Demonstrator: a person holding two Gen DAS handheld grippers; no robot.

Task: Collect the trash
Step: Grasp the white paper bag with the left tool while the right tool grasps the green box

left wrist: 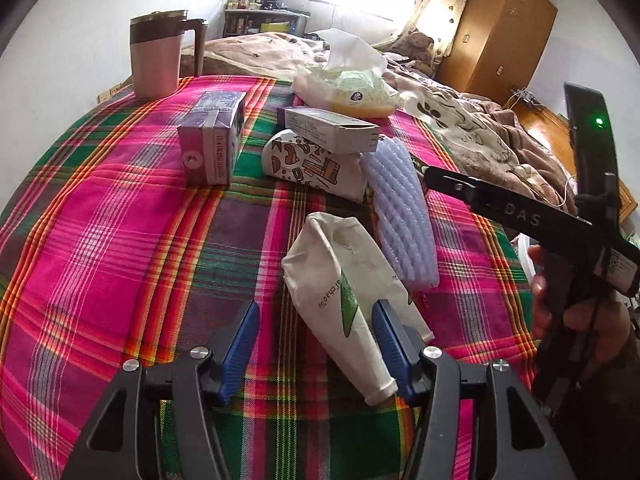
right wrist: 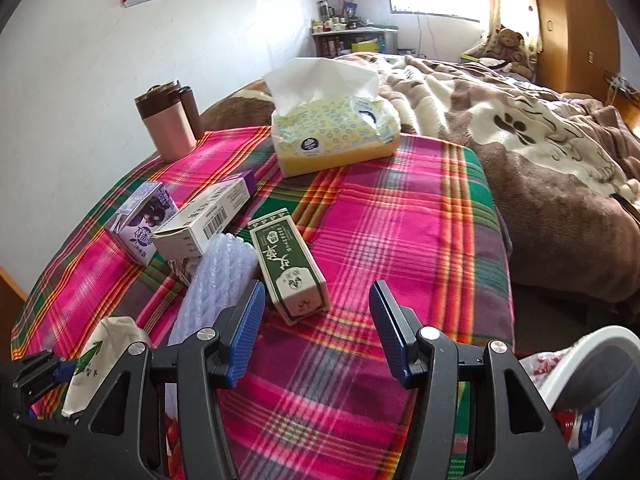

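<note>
Trash lies on a plaid-covered table point(left wrist: 120, 240). A crushed white paper cup point(left wrist: 340, 292) lies between the open fingers of my left gripper point(left wrist: 316, 320), close to the right finger; it also shows in the right wrist view point(right wrist: 100, 356). My right gripper point(right wrist: 318, 308) is open and empty, just short of a green and white box point(right wrist: 286, 260). Beyond lie a clear bubble-wrap roll point(left wrist: 400, 208), a patterned paper cup point(left wrist: 308, 164), a white carton point(left wrist: 332, 128) and a purple milk carton point(left wrist: 212, 136).
A pink mug point(left wrist: 160, 56) and a tissue pack point(left wrist: 348, 84) stand at the table's far side. A white bin point(right wrist: 592, 396) holding trash sits low right of the table. A bed with blankets point(right wrist: 520, 128) lies beyond.
</note>
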